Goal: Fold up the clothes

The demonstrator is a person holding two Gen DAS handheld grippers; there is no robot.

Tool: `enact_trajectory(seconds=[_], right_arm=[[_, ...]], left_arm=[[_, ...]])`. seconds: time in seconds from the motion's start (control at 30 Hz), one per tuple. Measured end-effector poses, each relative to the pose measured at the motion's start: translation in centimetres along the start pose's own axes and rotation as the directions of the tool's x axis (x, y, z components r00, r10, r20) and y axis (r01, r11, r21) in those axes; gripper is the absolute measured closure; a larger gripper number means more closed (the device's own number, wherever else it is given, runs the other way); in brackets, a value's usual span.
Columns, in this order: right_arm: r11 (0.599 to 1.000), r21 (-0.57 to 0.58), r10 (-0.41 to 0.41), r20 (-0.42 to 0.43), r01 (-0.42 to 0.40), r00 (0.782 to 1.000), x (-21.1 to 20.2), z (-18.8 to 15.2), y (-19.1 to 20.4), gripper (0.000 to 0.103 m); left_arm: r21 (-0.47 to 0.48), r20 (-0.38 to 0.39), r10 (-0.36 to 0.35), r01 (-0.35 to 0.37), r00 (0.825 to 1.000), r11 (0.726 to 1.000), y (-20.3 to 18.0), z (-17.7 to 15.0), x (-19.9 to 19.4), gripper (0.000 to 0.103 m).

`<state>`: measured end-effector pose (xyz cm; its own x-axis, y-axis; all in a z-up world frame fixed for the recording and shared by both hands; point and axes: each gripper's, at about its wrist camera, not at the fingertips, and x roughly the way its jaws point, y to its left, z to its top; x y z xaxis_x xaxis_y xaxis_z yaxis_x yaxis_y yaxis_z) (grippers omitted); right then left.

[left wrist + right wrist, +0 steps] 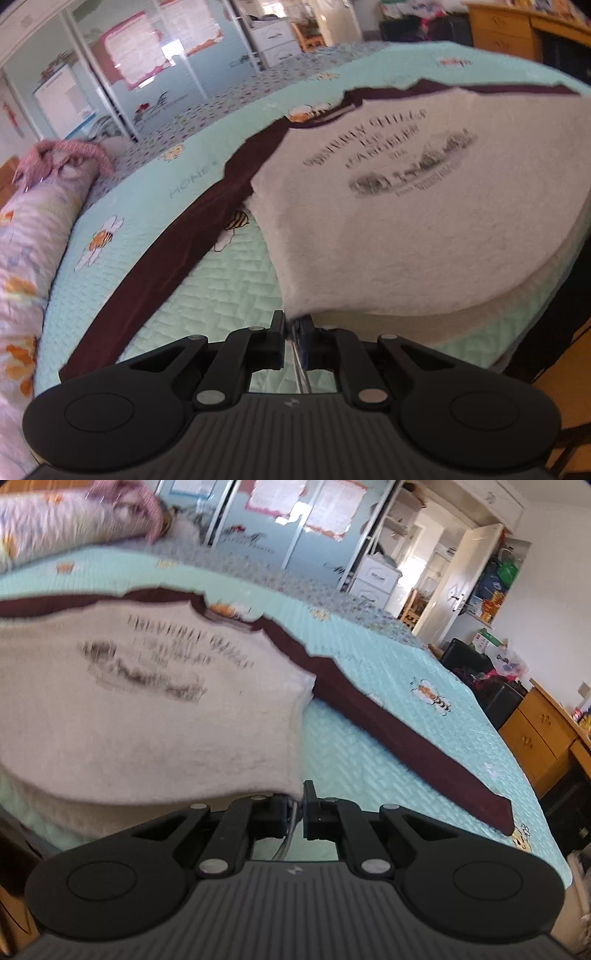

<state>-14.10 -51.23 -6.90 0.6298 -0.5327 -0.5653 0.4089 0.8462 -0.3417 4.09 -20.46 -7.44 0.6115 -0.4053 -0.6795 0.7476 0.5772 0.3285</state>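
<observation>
1. The sweatshirt (388,206) is spread front-up on the bed (221,291), its maroon sleeves laid outward.
2. Its near hem corner is pinched by the clamped left gripper (293,325), seemingly for folding.
3. The opposite hem corner is pinched by the clamped right gripper (295,805), so the hem is raised evenly.

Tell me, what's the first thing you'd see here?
A big pale shirt with dark printed words and dark maroon sleeves, spread in the middle of a mint green bed cover dotted with bees. Its near hem is lifted off the bed, pinched at one corner by the left tool and at the other by the right tool.
</observation>
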Motion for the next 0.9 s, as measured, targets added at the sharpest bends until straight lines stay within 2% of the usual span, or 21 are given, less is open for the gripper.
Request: enact_trajectory(seconds=[0.07,0.13,0.23,0.3,0.37,0.4,0.43,0.47,0.5,0.53,0.6,0.7,0.8,0.9], right_arm=[[1.000,0.004,0.000,-0.039,0.001,0.999,0.9,0.0,-0.2,0.095],[1.000,0.024,0.005,-0.093,-0.003,0.996,2.7,-0.9,-0.2,0.094],[0.999,-0.022,0.026,-0.206,-0.031,0.978,5.0,-2.8,1.2,0.094],[0.998,-0.041,0.034,-0.226,-0.045,0.974,5.0,-3.7,1.8,0.094],[0.998,-0.033,0.046,-0.229,-0.055,0.972,4.5,-4.1,1.8,0.092],[0.998,-0.031,0.054,-0.226,-0.063,0.973,4.2,-4.0,1.7,0.082],[0.997,-0.040,0.060,-0.222,-0.071,0.973,3.8,-3.9,1.5,0.066],[0.996,-0.053,0.060,-0.209,-0.073,0.976,3.3,-3.7,1.4,0.058],[0.995,-0.065,0.062,-0.184,-0.076,0.981,2.5,-3.6,1.2,0.045],[0.994,-0.077,0.065,-0.157,-0.078,0.985,1.6,-3.4,0.9,0.040],[0.989,-0.044,0.132,-0.108,-0.138,0.985,0.0,-2.9,-0.1,0.039],[0.974,0.019,0.225,-0.029,-0.225,0.974,-2.0,-2.0,-1.5,0.039],[0.954,0.112,0.273,0.054,-0.278,0.960,-2.5,-0.7,-2.4,0.037],[0.925,0.203,0.310,0.081,-0.320,0.947,-0.7,0.2,-1.4,0.036]], left_arm=[[-0.028,-0.029,0.002,-0.003,1.000,1.000,0.5,-0.3,0.9,0.096],[-0.041,-0.104,-0.027,0.022,0.994,0.999,0.7,-1.1,3.1,0.095],[-0.015,-0.168,-0.041,0.039,0.985,0.999,-0.1,-2.3,4.8,0.093],[-0.013,-0.140,-0.033,0.032,0.990,0.999,-0.2,-2.4,3.8,0.092],[-0.026,-0.108,-0.025,0.023,0.994,0.999,0.2,-2.5,2.7,0.087],[-0.023,-0.101,-0.010,0.007,0.995,1.000,0.3,-2.6,2.3,0.076],[-0.019,-0.090,0.010,-0.011,0.996,1.000,0.5,-2.6,1.8,0.070],[-0.012,-0.075,0.035,-0.036,0.997,0.999,0.7,-2.6,1.2,0.068],[-0.009,-0.061,0.054,-0.055,0.997,0.998,0.9,-2.5,0.6,0.065],[-0.014,-0.052,0.060,-0.061,0.997,0.998,1.3,-2.4,0.1,0.060],[-0.029,-0.030,0.077,-0.078,0.997,0.997,1.8,-2.1,-0.9,0.056],[-0.041,0.018,0.085,-0.084,0.996,0.996,1.9,-1.4,-2.0,0.054],[-0.063,0.076,0.047,-0.043,0.996,0.997,1.3,0.1,-1.8,0.044],[-0.059,0.105,0.000,0.007,0.995,0.998,-0.2,1.5,-0.4,0.043]])
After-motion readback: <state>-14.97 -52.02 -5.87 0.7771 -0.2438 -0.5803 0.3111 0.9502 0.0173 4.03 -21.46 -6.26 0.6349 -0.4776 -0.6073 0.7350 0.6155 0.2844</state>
